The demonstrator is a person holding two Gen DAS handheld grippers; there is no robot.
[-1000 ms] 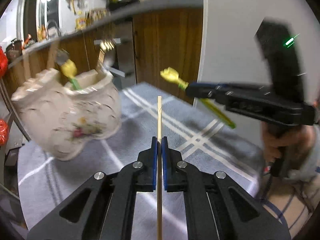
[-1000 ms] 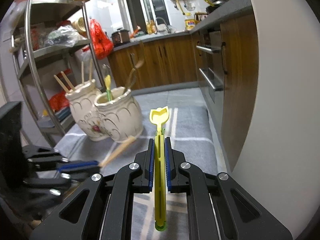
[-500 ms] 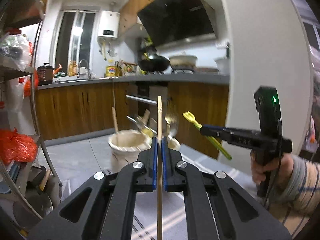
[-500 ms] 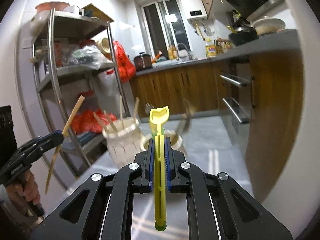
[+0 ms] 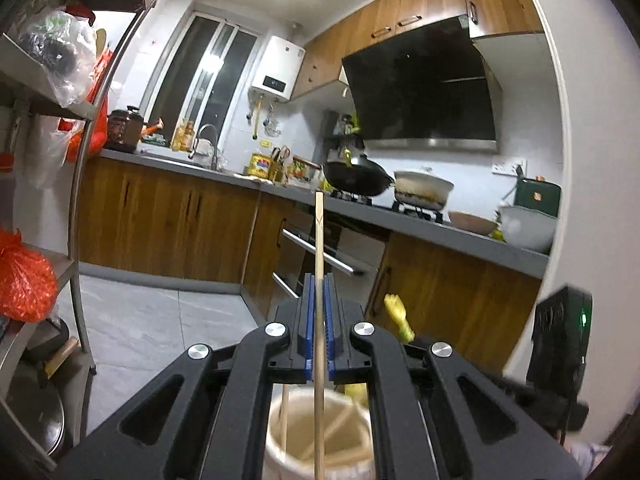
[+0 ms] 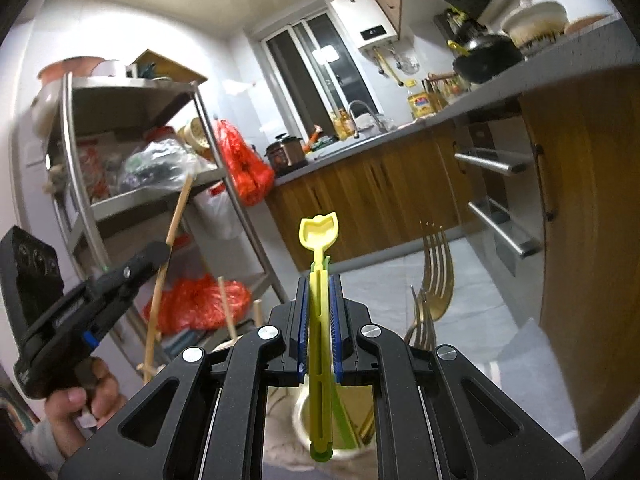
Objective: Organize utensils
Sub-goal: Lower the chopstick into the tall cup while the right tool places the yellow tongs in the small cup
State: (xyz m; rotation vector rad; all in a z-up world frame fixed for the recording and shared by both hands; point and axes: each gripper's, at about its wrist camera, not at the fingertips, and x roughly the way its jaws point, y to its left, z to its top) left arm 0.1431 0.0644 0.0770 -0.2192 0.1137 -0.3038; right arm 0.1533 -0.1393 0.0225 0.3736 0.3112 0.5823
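Observation:
My left gripper (image 5: pixel 319 280) is shut on a wooden chopstick (image 5: pixel 319 236), held upright with its lower end over the mouth of a cream ceramic holder (image 5: pixel 276 436) that has other chopsticks inside. My right gripper (image 6: pixel 319 280) is shut on a yellow-green plastic utensil (image 6: pixel 319 236), held upright above a second ceramic holder (image 6: pixel 298 420) with gold forks (image 6: pixel 436 276) in it. The left gripper (image 6: pixel 156 254) with its chopstick (image 6: pixel 168 268) also shows in the right wrist view. The yellow utensil (image 5: pixel 398 312) shows in the left wrist view.
A metal shelf rack (image 6: pixel 80 152) with bags stands at the left. Wooden kitchen cabinets (image 5: pixel 168 224) and a grey counter (image 5: pixel 420 224) with a wok and pots run behind. A white wall edge (image 5: pixel 560 160) is at the right.
Both grippers have tilted upward and moved over the holders. The holders have dropped to the bottom of both views, under the held chopstick and yellow utensil. Both grips are unchanged.

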